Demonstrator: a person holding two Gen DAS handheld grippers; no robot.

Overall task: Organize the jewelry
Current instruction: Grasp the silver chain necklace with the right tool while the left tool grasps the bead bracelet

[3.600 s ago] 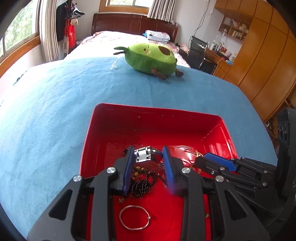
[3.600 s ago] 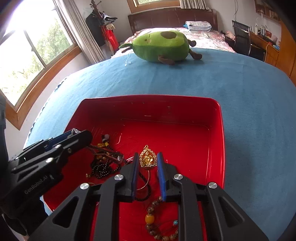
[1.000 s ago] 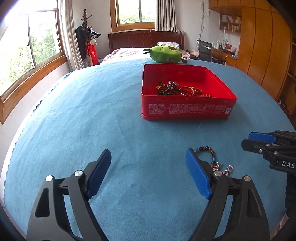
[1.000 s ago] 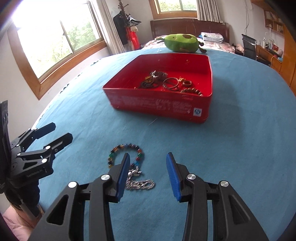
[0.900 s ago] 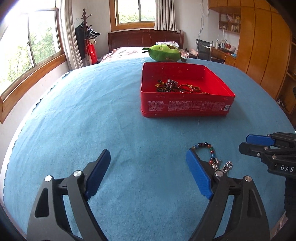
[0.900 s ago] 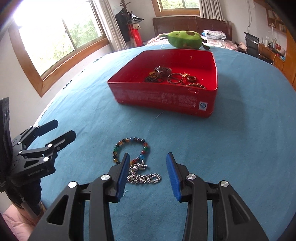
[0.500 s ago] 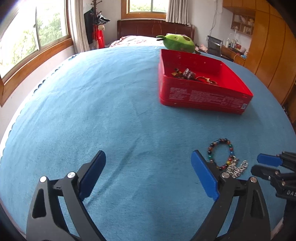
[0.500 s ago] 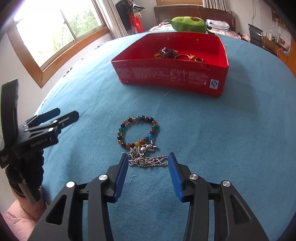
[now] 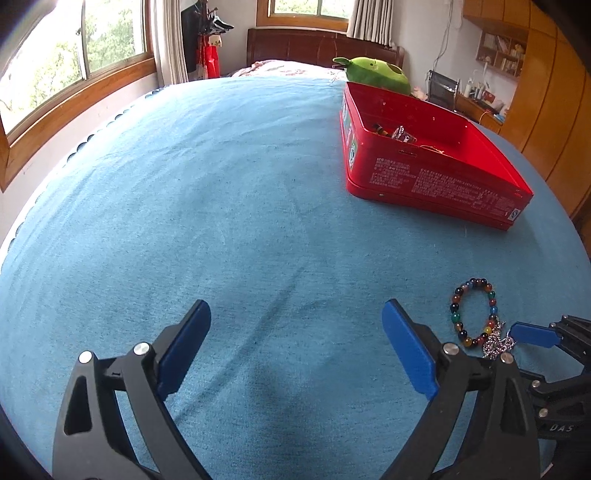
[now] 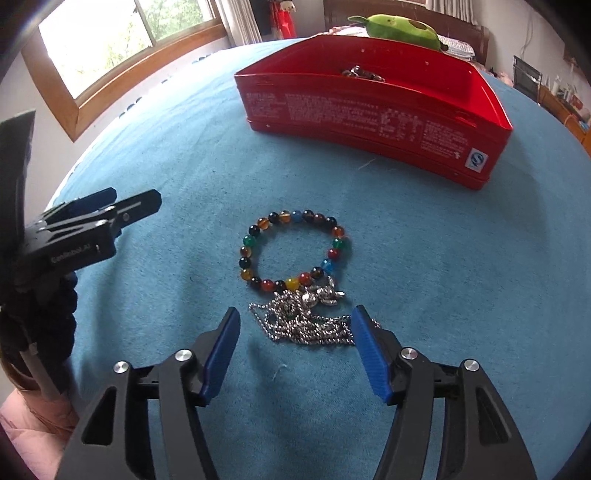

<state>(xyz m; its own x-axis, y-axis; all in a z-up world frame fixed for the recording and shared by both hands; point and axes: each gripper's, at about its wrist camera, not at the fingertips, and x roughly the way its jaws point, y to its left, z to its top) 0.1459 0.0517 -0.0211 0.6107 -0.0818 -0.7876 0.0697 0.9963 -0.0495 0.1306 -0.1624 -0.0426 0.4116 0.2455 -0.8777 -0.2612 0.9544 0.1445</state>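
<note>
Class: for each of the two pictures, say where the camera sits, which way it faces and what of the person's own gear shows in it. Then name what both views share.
Left wrist: sits on the left gripper, looking down across the blue cloth toward the red tin; its own open jaws show, and the right gripper at the right edge.
Right wrist: sits on the right gripper, its jaws opening over the silver chain; the left gripper and a pink sleeve show at left.
Shared: tin, bead bracelet, chain, green plush.
</note>
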